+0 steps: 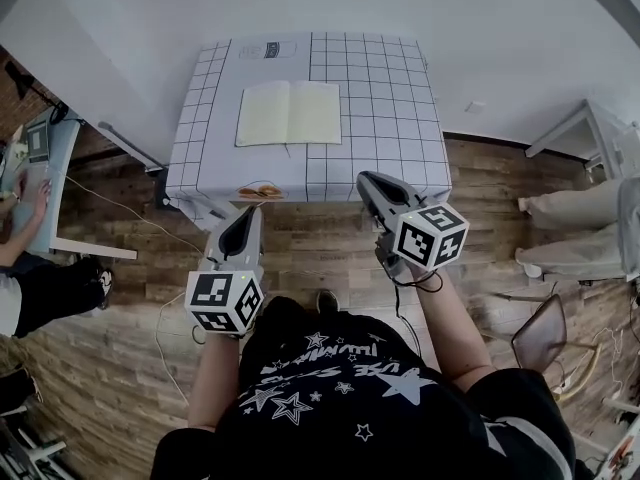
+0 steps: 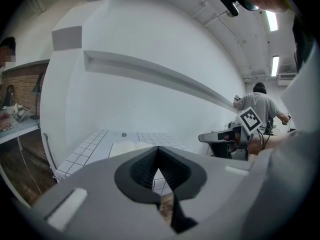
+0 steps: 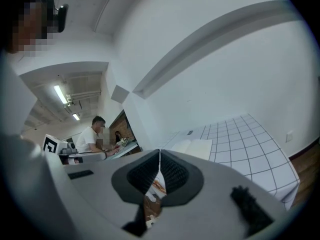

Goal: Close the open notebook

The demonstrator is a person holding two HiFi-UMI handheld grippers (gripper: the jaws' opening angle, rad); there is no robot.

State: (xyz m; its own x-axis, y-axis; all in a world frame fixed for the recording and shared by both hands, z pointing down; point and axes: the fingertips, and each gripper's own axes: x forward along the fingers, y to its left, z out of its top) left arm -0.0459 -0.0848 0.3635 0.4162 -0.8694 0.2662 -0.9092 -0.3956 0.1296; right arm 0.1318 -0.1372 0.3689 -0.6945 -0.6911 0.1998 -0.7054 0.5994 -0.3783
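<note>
The open notebook (image 1: 289, 113) lies flat with pale blank pages on the table's white gridded cloth (image 1: 390, 118), left of the middle. Both grippers hang over the wooden floor, short of the table's front edge. My left gripper (image 1: 250, 213) points at the front left of the table, and its jaws meet at the tip with nothing between them. My right gripper (image 1: 366, 179) sits just at the front edge, also shut and empty. The notebook (image 2: 122, 148) shows beyond the closed left gripper (image 2: 158, 150). In the right gripper view the notebook (image 3: 197, 146) lies past the right gripper (image 3: 159, 153).
A small orange thing (image 1: 260, 190) lies at the table's front edge. A desk with a seated person (image 1: 25, 203) stands at the left. White furniture (image 1: 585, 228) is at the right. A cable (image 1: 130, 218) runs across the floor. The wall rises right behind the table.
</note>
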